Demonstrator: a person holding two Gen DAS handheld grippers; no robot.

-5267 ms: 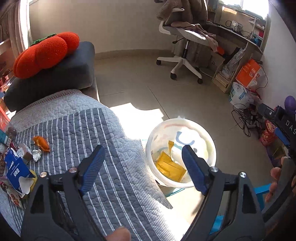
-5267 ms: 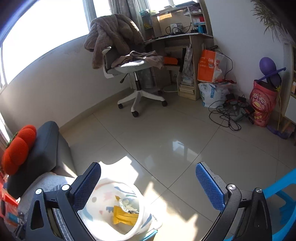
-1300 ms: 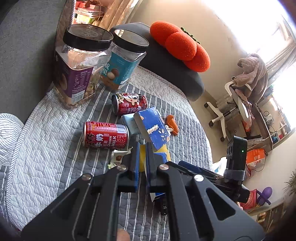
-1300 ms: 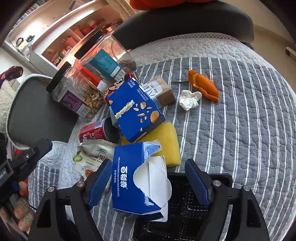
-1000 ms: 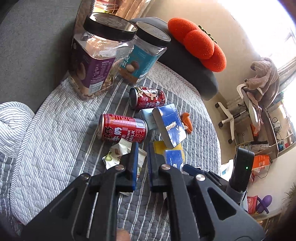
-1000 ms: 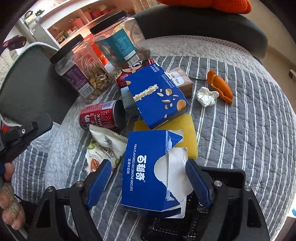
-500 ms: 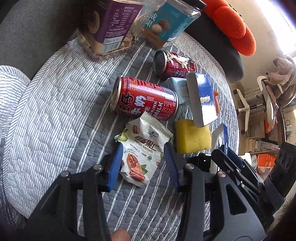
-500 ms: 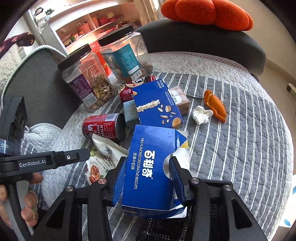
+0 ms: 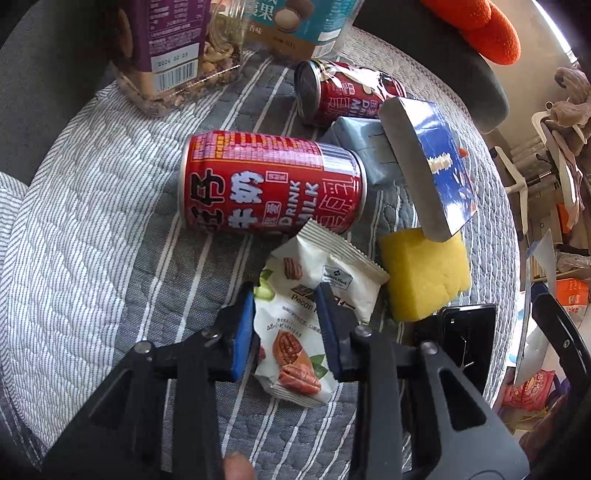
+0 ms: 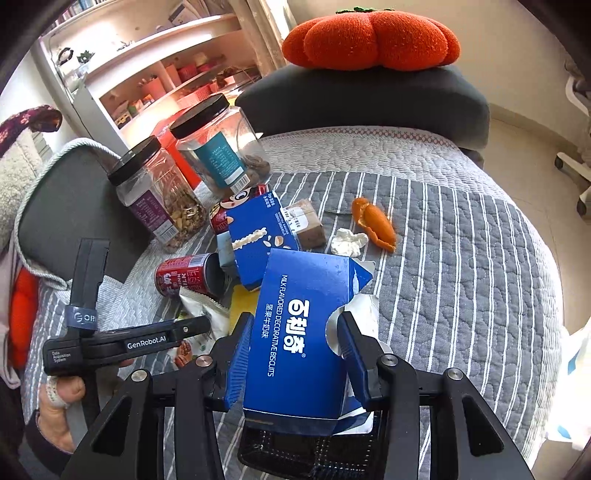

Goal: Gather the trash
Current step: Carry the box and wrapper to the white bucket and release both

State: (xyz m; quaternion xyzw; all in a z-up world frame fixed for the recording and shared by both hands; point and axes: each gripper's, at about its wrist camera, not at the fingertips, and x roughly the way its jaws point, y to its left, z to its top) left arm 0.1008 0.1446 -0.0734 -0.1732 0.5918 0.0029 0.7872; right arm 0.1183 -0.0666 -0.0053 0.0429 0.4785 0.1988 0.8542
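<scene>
A white pecan snack packet (image 9: pixel 295 332) lies on the striped grey quilt (image 9: pixel 92 221) below a red milk can (image 9: pixel 269 192). My left gripper (image 9: pixel 285 295) points steeply down over the packet. Its jaws are closing, and the blue pads pinch the packet's middle. The same gripper (image 10: pixel 201 326) shows at the left of the right wrist view, held by a hand. My right gripper (image 10: pixel 295 321) is shut on a torn blue biscuit box (image 10: pixel 306 288) and holds it above the quilt and above a black plastic tray (image 10: pixel 295 454).
On the quilt lie a second red can (image 9: pixel 343 96), another blue box (image 9: pixel 432 162), a yellow sponge (image 9: pixel 424 273), a brown packet (image 10: pixel 303 221), crumpled tissue (image 10: pixel 347 240) and orange peel (image 10: pixel 373 221). Two black-lidded jars (image 10: pixel 155 192) stand behind. An orange cushion (image 10: pixel 369 33) tops the armrest.
My left gripper came down onto the pecan packet, opened, then narrowed around it. My right gripper closed on the blue biscuit box and raised it off the quilt.
</scene>
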